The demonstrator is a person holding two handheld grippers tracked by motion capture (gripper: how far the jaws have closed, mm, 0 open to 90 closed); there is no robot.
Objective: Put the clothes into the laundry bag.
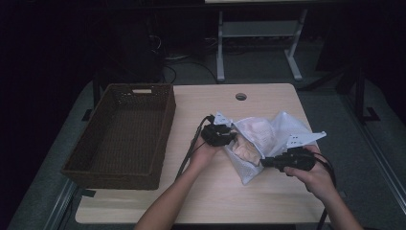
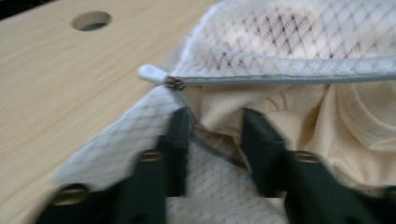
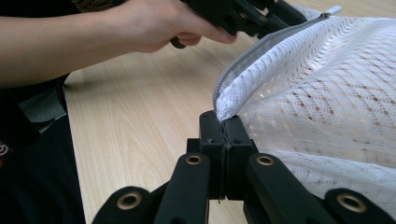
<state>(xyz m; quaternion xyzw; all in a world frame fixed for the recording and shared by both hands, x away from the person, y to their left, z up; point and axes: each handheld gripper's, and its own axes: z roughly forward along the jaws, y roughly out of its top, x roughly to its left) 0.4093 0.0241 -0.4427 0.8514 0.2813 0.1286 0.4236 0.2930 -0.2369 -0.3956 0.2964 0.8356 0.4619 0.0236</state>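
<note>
1. High view shows a white mesh laundry bag with a grey zipper (image 1: 268, 139) lying on the pale wooden tabletop (image 1: 210, 201), well to the right of a dark brown woven basket (image 1: 124, 134).
2. Soft cream-coloured clothing (image 2: 327, 121) sits inside the bag and peeks out of its open mouth.
3. On the bag's near right edge, the right claw (image 3: 224, 140) is shut tight on a corner of the mesh, pinching it beside the zipper line.
4. At the bag's left end, the left claw (image 2: 215, 135) stands partly open. One finger (image 2: 180, 135) is outside on the mesh and the other is inside on the cream cloth, with the bag's rim between them. The pads do not press it.
5. The small white zipper pull tab (image 2: 152, 73) lies just past the left claw, at the bag's left tip.
6. To do this step well, I think the right claw should keep the bag pulled flat while the left claw works at the mouth, touching only what it means to grab, not the zipper teeth.
</note>
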